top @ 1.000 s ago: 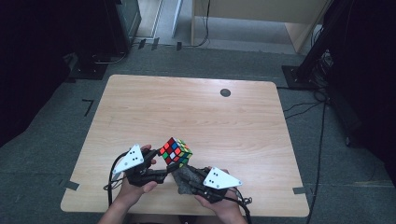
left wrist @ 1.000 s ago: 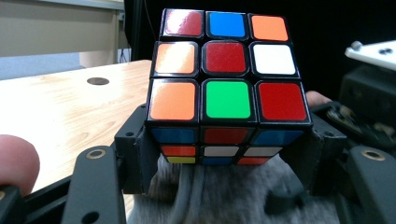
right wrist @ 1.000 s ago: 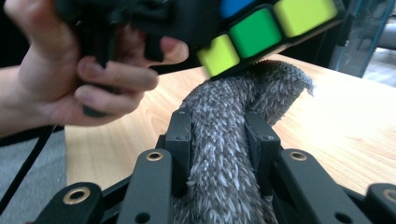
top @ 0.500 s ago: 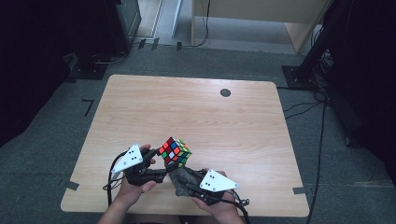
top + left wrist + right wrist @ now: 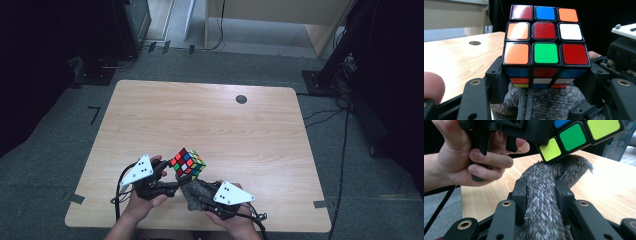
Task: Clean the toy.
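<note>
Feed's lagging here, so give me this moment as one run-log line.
left gripper: shut on cube | right gripper: shut on cloth | cloth touching cube's underside | both near table's front edge

cube (image 5: 579, 137) cut off by top edge, grey cloth (image 5: 544, 105) running off bottom edge

Both forearms are entering from the near table edge, the hands standing close together. The left gripper (image 5: 170, 187) is pointing toward the right one, its jaws clamping the cube (image 5: 187, 163). The right gripper (image 5: 197, 197) is angling leftward, jaws pinching a grey cloth (image 5: 544, 202).
</note>
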